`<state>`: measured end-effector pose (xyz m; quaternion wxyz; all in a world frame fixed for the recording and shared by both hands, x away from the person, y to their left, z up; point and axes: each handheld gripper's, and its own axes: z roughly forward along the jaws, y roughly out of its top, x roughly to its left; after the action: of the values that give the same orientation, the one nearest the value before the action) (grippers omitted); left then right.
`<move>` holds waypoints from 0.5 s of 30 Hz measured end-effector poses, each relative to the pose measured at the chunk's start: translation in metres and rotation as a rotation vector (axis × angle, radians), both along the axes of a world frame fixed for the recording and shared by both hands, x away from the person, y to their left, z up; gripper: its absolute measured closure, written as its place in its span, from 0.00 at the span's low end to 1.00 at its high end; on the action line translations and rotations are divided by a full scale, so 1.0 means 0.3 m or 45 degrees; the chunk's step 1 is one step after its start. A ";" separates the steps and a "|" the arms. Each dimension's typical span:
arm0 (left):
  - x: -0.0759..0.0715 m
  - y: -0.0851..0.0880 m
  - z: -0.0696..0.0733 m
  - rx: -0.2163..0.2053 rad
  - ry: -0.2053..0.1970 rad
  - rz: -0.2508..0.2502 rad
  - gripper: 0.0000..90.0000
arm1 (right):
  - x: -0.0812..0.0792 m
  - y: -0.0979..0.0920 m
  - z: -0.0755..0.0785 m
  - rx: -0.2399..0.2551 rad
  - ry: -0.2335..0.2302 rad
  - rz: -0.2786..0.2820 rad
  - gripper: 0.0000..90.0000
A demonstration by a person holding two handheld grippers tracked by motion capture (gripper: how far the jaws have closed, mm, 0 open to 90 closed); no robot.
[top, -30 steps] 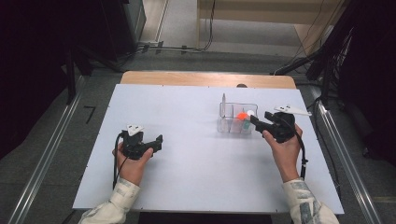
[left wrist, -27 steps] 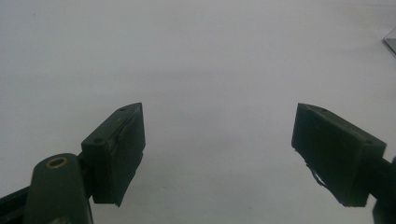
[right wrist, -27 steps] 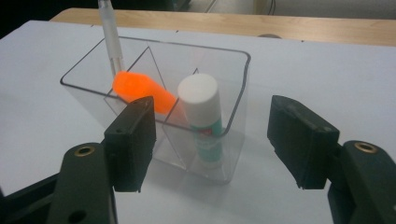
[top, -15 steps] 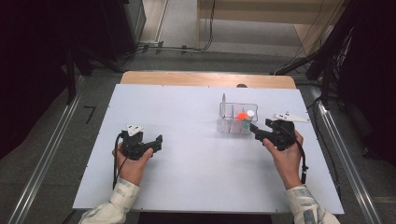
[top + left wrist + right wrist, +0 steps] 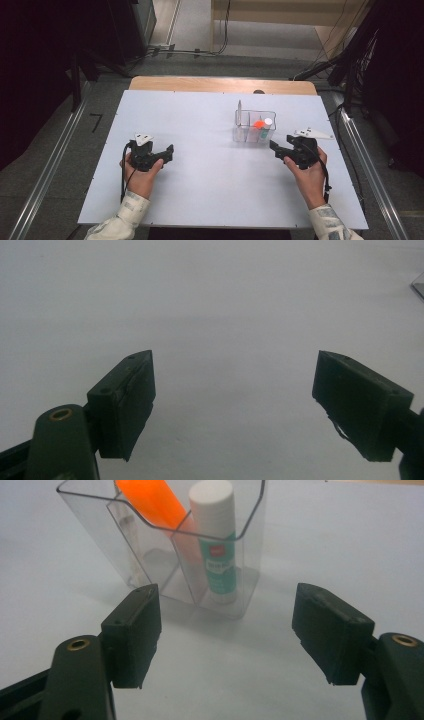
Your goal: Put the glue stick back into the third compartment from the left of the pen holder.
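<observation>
The clear organizer stands toward the table's far right edge, keeping an orange marker and a glue stick upright in its compartments — easy to pluck. The right gripper sits just beside it, jaws spread wide and empty, having just been opening. The left gripper rests near the left edge — released too, touching nothing.

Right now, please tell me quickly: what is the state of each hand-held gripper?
Left hand-held gripper: open, nothing between the jaws.
Right hand-held gripper: open, holding nothing; its jaws have just been opening.
</observation>
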<state>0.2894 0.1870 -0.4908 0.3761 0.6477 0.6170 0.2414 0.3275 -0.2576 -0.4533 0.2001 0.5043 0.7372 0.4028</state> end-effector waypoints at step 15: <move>-0.006 -0.006 0.004 -0.002 -0.008 0.001 0.20 | -0.057 -0.036 -0.015 0.009 0.014 -0.006 0.30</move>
<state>0.2876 0.1853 -0.4897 0.3785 0.6465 0.6163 0.2429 0.3103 -0.2684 -0.4577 0.1952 0.5088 0.7356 0.4024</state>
